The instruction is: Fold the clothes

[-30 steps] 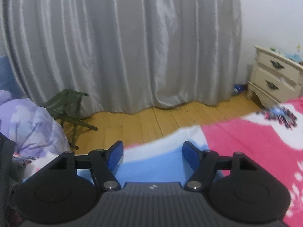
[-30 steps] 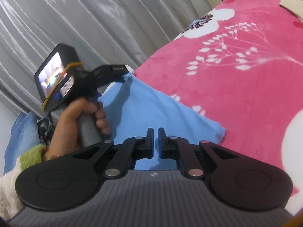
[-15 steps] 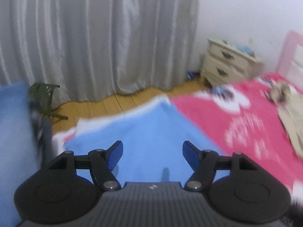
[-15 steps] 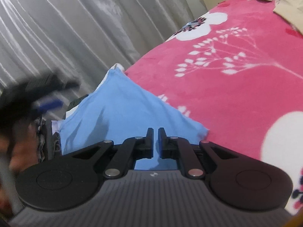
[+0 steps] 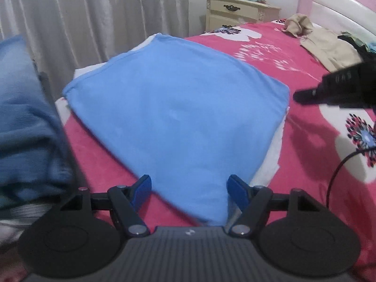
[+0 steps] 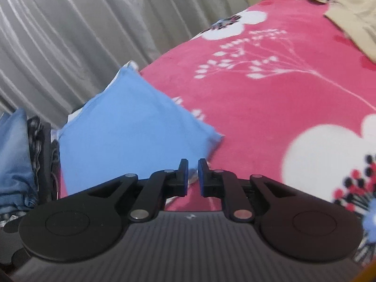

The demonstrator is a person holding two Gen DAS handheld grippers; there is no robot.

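A light blue folded cloth (image 5: pixel 176 117) lies flat on the pink flowered bedspread (image 5: pixel 300 159), over a white layer (image 5: pixel 270 162) that shows at its edges. My left gripper (image 5: pixel 189 188) hovers over the cloth's near corner, jaws wide and still opening, the pads not pressing on it. In the right wrist view the same blue cloth (image 6: pixel 131 129) lies ahead and to the left. My right gripper (image 6: pixel 192 176) sits just off that cloth's right corner above the bedspread (image 6: pixel 282 94), jaws opening by a narrow gap with nothing between them. Its black nose (image 5: pixel 303 96) also shows in the left wrist view.
Beige clothes (image 5: pixel 329 47) lie crumpled near the pink headboard (image 5: pixel 340 2). A cream nightstand (image 5: pixel 235 11) stands past the bed by the grey curtain (image 5: pixel 94 23). A stack of blue denim clothes (image 5: pixel 21 129) sits close on the left. A black cable (image 5: pixel 336 171) crosses the bedspread.
The left gripper swung from facing the curtain and floor round onto the bed, over the blue cloth. The hand with it has left the right wrist view. The right pads parted slightly.
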